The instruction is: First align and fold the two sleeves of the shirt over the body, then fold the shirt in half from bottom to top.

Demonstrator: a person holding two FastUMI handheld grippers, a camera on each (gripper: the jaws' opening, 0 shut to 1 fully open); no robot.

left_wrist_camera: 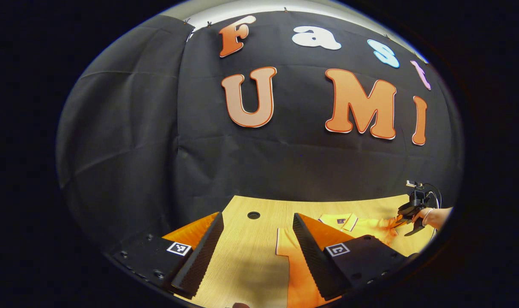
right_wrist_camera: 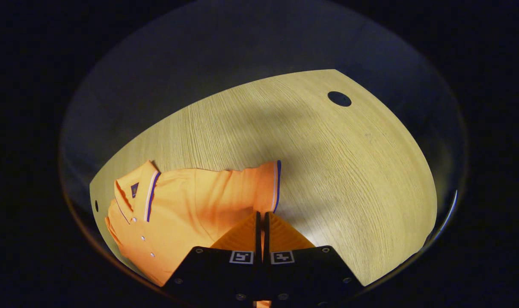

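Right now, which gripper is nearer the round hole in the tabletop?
Left. The left gripper, jaws open, sits just short of the hole, which lies ahead between them. The right gripper is beyond the orange polo shirt, jaws shut on its far edge.

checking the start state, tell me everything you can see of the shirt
The shirt is an orange polo of soft knit-looking cloth, with a collar and sleeve cuff trimmed in dark and white stripes and a buttoned placket. It lies flat on the wooden table, one short sleeve spread out. The right hand-held gripper, fingers together, sits at its sleeve.
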